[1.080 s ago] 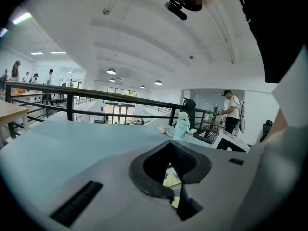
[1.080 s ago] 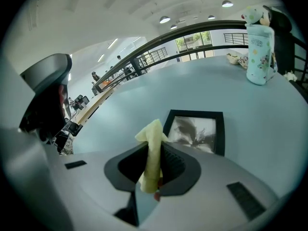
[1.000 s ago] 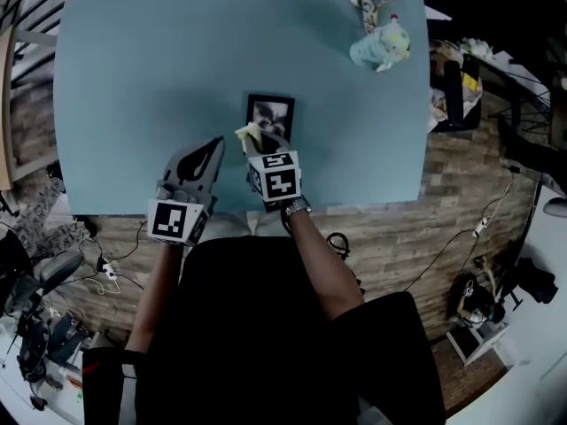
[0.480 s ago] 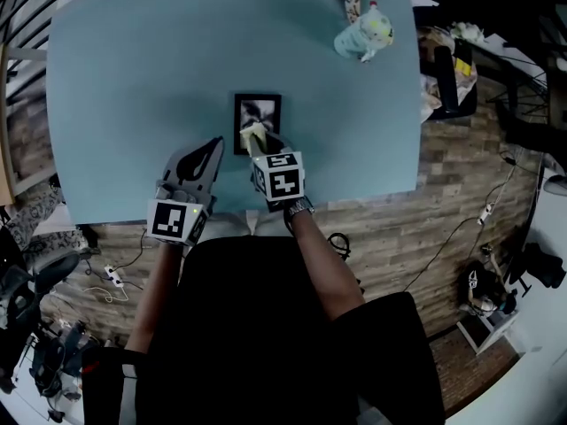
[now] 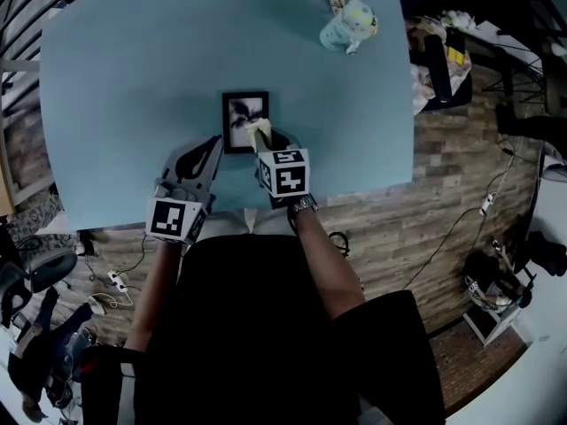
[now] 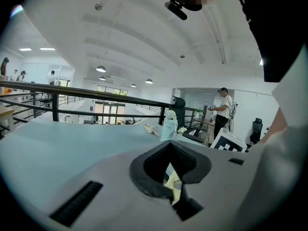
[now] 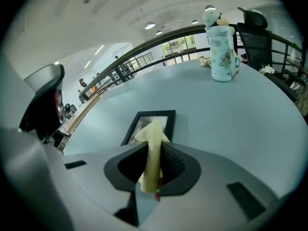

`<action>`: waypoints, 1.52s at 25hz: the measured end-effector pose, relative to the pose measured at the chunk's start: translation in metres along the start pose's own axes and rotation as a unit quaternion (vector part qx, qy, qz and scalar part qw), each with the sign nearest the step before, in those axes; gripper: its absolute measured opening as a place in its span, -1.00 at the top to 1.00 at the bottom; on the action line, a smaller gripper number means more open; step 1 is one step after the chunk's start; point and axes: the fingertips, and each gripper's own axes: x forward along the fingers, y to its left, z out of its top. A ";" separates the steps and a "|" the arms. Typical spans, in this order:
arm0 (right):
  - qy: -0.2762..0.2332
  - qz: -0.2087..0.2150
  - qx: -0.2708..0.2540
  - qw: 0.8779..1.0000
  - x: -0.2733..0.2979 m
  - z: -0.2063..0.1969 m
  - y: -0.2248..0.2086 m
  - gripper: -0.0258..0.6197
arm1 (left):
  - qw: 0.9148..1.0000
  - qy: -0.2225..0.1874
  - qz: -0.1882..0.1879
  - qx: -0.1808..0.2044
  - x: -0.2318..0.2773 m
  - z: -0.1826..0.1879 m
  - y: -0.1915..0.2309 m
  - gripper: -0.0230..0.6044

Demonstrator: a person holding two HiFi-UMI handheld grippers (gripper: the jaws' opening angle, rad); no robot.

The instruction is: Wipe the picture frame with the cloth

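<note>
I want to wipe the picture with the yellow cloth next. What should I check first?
1. Cloth gripped: ok. The right tongs are shut on it.
2. Cloth over the picture frame: ok. Its end sits above the frame's near right part.
3. Cloth touching the glass: cannot tell.
4. Frame flat on the table: ok.
5. Frame held steady: not ok. The left tongs are shut and empty, beside the frame's near left corner and not on it.
6. Wiping path clear: ok. The bottle stands far off at the table's far edge.
</note>
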 end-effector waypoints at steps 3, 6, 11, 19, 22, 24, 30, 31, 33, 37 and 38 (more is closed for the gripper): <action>-0.003 -0.006 0.005 1.000 -0.004 -0.003 -0.008 0.74 | 1.000 -0.001 -0.006 0.003 0.003 -0.001 -0.007 0.94; -0.005 -0.014 0.012 1.000 -0.008 -0.004 -0.016 0.74 | 1.000 -0.001 -0.011 0.003 0.005 -0.001 -0.011 0.94; -0.012 -0.035 0.032 0.999 -0.018 -0.007 -0.033 0.74 | 1.000 -0.001 -0.016 0.004 0.004 -0.001 -0.016 0.94; -0.019 -0.028 0.024 0.999 -0.023 -0.003 -0.025 0.74 | 1.000 -0.008 -0.003 0.010 -0.003 0.000 -0.008 0.94; -0.014 -0.013 0.010 1.000 -0.018 -0.004 -0.009 0.74 | 1.000 -0.002 0.011 0.008 -0.009 -0.003 -0.002 0.94; -0.010 -0.002 -0.001 1.000 -0.013 -0.005 0.003 0.74 | 1.000 0.002 0.020 0.004 -0.014 -0.006 0.002 0.94; 0.001 0.031 -0.032 0.999 -0.002 -0.006 0.038 0.74 | 0.999 -0.010 0.035 -0.006 -0.025 -0.005 0.009 0.94; 0.003 0.035 -0.036 0.999 0.000 -0.007 0.044 0.74 | 0.999 -0.011 0.038 -0.008 -0.027 -0.005 0.010 0.94; 0.007 0.045 -0.046 0.998 0.003 -0.008 0.054 0.74 | 0.999 -0.013 0.043 -0.010 -0.031 -0.005 0.012 0.94; 0.012 0.063 -0.065 0.996 0.013 -0.009 0.075 0.74 | 0.998 -0.014 0.055 -0.014 -0.040 -0.008 0.019 0.94; 0.010 0.066 -0.068 0.995 0.014 -0.007 0.079 0.74 | 0.998 -0.014 0.058 -0.015 -0.042 -0.008 0.021 0.94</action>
